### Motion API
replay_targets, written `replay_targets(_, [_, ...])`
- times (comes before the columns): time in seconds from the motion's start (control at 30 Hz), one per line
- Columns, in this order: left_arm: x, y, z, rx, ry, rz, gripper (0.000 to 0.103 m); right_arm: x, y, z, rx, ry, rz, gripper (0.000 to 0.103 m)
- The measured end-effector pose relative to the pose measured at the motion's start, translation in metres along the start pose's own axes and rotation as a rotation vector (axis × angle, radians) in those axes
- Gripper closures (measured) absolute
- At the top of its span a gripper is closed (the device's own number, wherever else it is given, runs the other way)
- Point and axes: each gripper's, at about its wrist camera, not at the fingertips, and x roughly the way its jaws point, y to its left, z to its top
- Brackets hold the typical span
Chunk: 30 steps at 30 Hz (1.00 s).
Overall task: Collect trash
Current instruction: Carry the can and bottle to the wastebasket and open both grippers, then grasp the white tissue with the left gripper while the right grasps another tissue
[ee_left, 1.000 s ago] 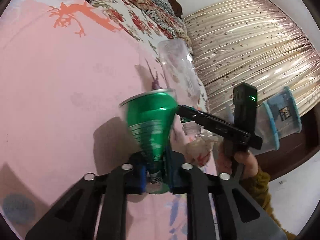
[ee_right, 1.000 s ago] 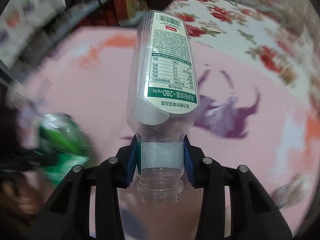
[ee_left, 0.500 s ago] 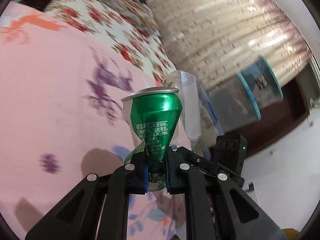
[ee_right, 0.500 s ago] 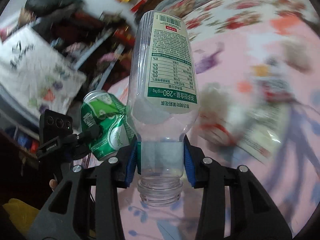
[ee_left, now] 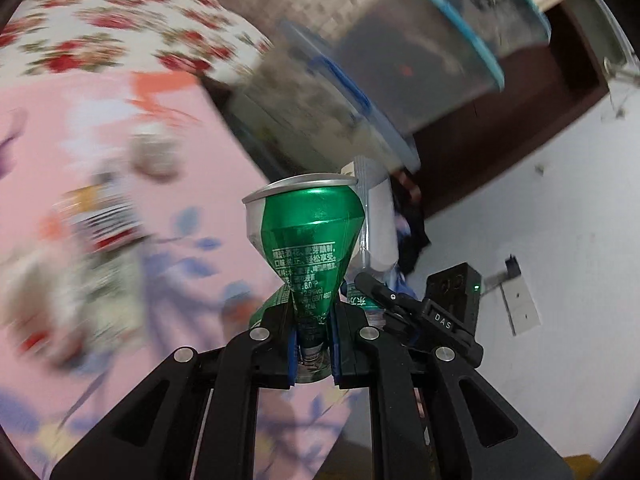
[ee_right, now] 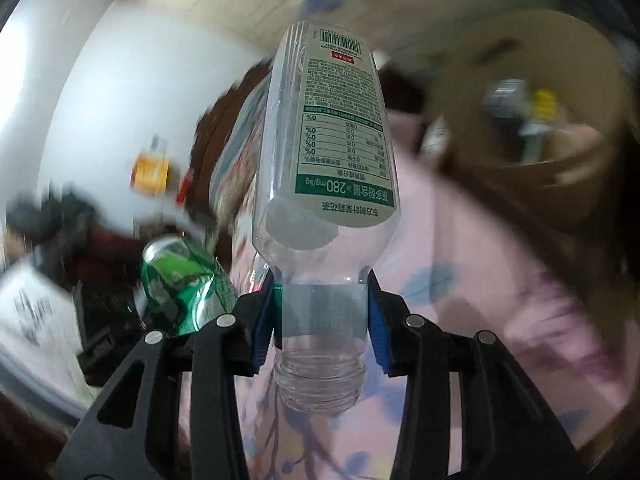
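Clear bottle (ee_right: 320,168) label "280 mg/kg", green can (ee_left: 308,256) Chinese print

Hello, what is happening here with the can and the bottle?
A person is collecting trash with two handheld grippers. The left gripper is shut on a crushed green can, pinching it at its squashed waist. The right gripper is shut on an empty, capless plastic bottle, near its neck. A blue-rimmed bin is in view ahead, above a pink bedsheet. Neither item is released yet.
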Motion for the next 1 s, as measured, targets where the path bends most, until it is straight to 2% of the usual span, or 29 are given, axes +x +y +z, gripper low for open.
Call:
replay_targets(0.1, [0.064,-0.025,0.030,0.058,0.084,0.006,0.092,-0.022,-0.040,0.020,0.143,-0.075,0.015,0.060])
replay_targets(0.2, [0.132,-0.046,0.062,0.109,0.162,0.033,0.092,-0.034,-0.065,0.034,0.204,-0.116,-0.006,0.060])
replay_targets(0.33, [0.200,-0.058,0.088,0.120,0.233,0.073,0.092,-0.041,-0.086,0.043,0.261,-0.130,-0.025,0.059])
replay_targets(0.4, [0.225,-0.059,0.095,0.131,0.253,0.099,0.092,-0.040,-0.087,0.045,0.279,-0.130,-0.033,0.054])
replay_targets(0.43, [0.235,-0.060,0.098,0.134,0.260,0.114,0.086,-0.042,-0.088,0.045,0.290,-0.134,-0.038,0.038])
replay_targets(0.47, [0.244,-0.062,0.100,0.136,0.264,0.125,0.066,-0.043,-0.087,0.045,0.297,-0.150,-0.033,0.029])
replay_targets(0.5, [0.251,-0.063,0.103,0.139,0.249,0.147,0.053,-0.043,-0.083,0.047,0.289,-0.161,-0.039,0.026])
replay_targets(0.53, [0.252,-0.064,0.104,0.139,0.227,0.168,0.034,-0.045,-0.078,0.047,0.272,-0.178,-0.063,0.025])
replay_targets(0.57, [0.249,-0.064,0.105,0.139,0.199,0.180,0.033,-0.046,-0.080,0.050,0.256,-0.194,-0.066,0.025])
replay_targets(0.7, [0.224,-0.068,0.097,0.143,0.172,0.133,0.033,-0.066,-0.059,0.038,0.170,-0.290,-0.127,0.025])
replay_targets(0.77, [0.206,-0.072,0.088,0.167,0.151,0.124,0.033,-0.069,-0.052,0.030,0.138,-0.311,-0.150,0.025])
replay_targets(1.0, [0.128,-0.064,0.028,0.216,0.104,0.129,0.033,-0.048,-0.018,0.017,0.007,-0.286,-0.179,0.031])
